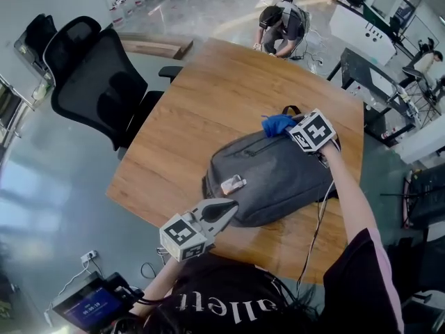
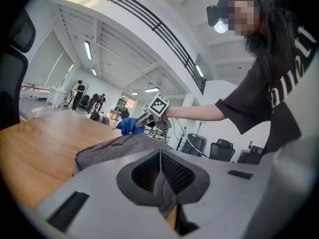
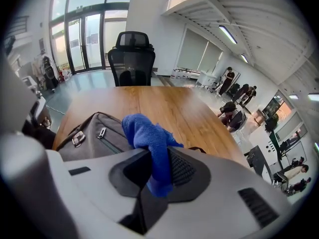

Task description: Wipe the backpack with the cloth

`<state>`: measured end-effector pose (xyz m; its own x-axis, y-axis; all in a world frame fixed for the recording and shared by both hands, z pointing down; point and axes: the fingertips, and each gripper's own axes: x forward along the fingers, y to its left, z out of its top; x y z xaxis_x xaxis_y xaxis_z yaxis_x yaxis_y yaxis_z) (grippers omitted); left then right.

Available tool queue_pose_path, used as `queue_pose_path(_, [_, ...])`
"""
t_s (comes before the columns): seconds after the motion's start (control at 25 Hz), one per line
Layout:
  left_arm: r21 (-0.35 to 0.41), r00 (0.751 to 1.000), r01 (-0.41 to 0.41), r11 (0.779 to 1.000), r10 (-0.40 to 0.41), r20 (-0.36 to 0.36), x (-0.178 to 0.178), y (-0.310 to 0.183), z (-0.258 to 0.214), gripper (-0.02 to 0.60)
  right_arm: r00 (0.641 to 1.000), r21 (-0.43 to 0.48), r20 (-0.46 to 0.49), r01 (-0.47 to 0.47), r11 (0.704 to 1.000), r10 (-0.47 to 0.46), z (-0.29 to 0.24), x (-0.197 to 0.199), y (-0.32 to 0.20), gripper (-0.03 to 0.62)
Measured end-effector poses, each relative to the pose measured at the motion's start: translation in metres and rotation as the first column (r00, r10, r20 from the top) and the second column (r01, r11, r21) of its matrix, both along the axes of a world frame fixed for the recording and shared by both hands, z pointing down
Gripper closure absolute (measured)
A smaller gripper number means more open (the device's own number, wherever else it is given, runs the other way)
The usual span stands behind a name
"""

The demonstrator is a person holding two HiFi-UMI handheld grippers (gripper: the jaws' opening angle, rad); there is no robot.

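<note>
A grey backpack (image 1: 278,179) lies flat on the wooden table (image 1: 208,96). My right gripper (image 1: 290,128) is at its far top end by the carry handle, shut on a blue cloth (image 1: 277,124) that touches the bag. In the right gripper view the cloth (image 3: 145,136) bunches between the jaws above the bag's zipper pulls (image 3: 89,133). My left gripper (image 1: 232,206) is at the bag's near left edge with its jaws together and grey backpack fabric (image 2: 162,188) pinched between them. The left gripper view looks along the bag (image 2: 112,151) to the right gripper (image 2: 144,121) and the cloth (image 2: 128,126).
A black office chair (image 1: 97,82) stands at the table's left corner. A person (image 1: 281,26) crouches on the floor beyond the far edge. A cable (image 1: 316,221) trails from the right gripper over the table. Dark desks (image 1: 368,68) stand to the right.
</note>
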<state>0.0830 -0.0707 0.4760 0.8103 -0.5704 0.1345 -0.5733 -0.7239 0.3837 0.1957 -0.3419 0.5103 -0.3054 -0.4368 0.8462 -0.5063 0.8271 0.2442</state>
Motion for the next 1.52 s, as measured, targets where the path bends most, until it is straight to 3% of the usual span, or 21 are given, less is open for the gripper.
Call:
queue_pose_path(0.4, [-0.004, 1.000, -0.028, 1.000, 0.028, 0.005, 0.011, 0.002, 0.002, 0.583, 0.999, 0.008, 0.054, -0.011, 1.000, 0.010, -0.015, 0.045, 0.067, 0.516])
queue_pose_path(0.96, [-0.008, 0.997, -0.073, 0.997, 0.073, 0.012, 0.022, 0.009, 0.003, 0.583, 0.983, 0.006, 0.105, -0.152, 0.988, 0.150, 0.008, 0.102, 0.194, 0.516])
queue_pose_path(1.32, [-0.021, 0.997, -0.081, 0.997, 0.081, 0.006, 0.024, 0.012, 0.003, 0.583, 0.924, -0.105, 0.184, -0.321, 0.941, 0.335, 0.049, 0.111, 0.265, 0.516])
queue_pose_path(1.52, [-0.025, 0.996, -0.084, 0.996, 0.084, 0.002, 0.024, 0.014, 0.004, 0.583, 0.917, -0.099, 0.209, -0.325, 0.940, 0.339, 0.037, 0.113, 0.261, 0.516])
